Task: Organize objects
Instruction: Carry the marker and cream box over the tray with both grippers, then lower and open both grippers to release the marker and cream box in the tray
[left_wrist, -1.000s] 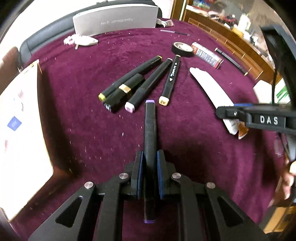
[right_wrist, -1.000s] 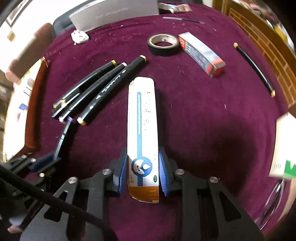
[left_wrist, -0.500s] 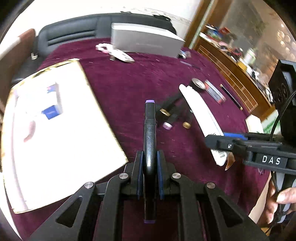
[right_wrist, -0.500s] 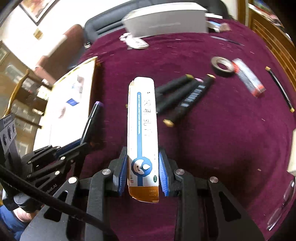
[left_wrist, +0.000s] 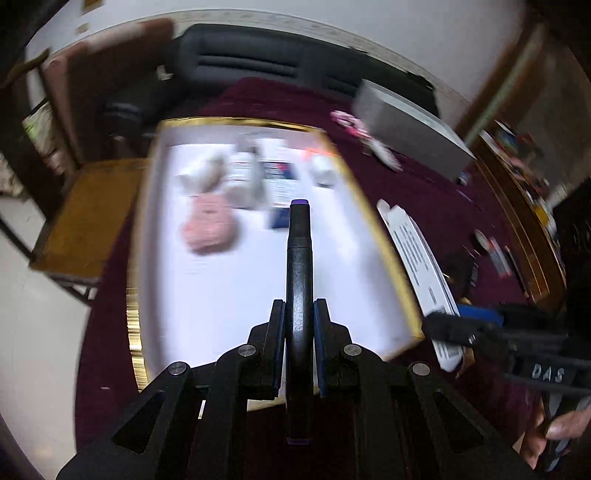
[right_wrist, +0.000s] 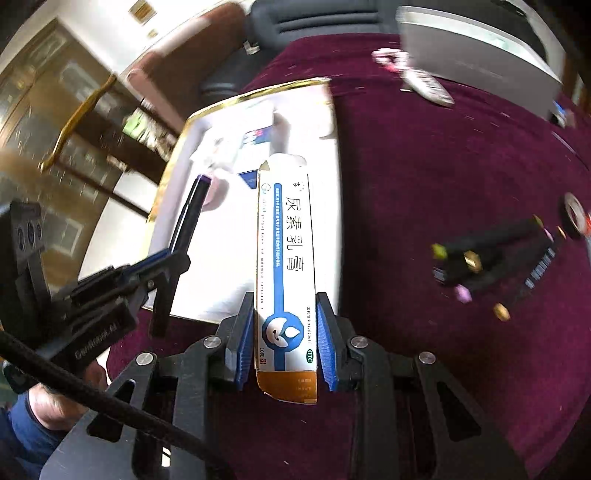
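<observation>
My left gripper (left_wrist: 299, 314) is shut on a black marker with purple ends (left_wrist: 300, 266) and holds it above a white tray with a gold rim (left_wrist: 384, 243). The marker and left gripper also show in the right wrist view (right_wrist: 190, 214). My right gripper (right_wrist: 286, 317) is shut on a long white and blue ointment box (right_wrist: 286, 258), held over the tray's right edge (right_wrist: 173, 162). The box also shows in the left wrist view (left_wrist: 417, 254). The tray holds a pink item (left_wrist: 208, 225) and several small boxes, all blurred.
Several black markers (right_wrist: 491, 254) and a roll of tape (right_wrist: 574, 216) lie on the maroon cloth (right_wrist: 443, 147) to the right. A grey box (left_wrist: 410, 136) stands at the back. A wooden stool (left_wrist: 85, 218) stands left of the table.
Both grippers have swung left with their loads, from over the maroon cloth to over the white tray. The loose markers now lie far right.
</observation>
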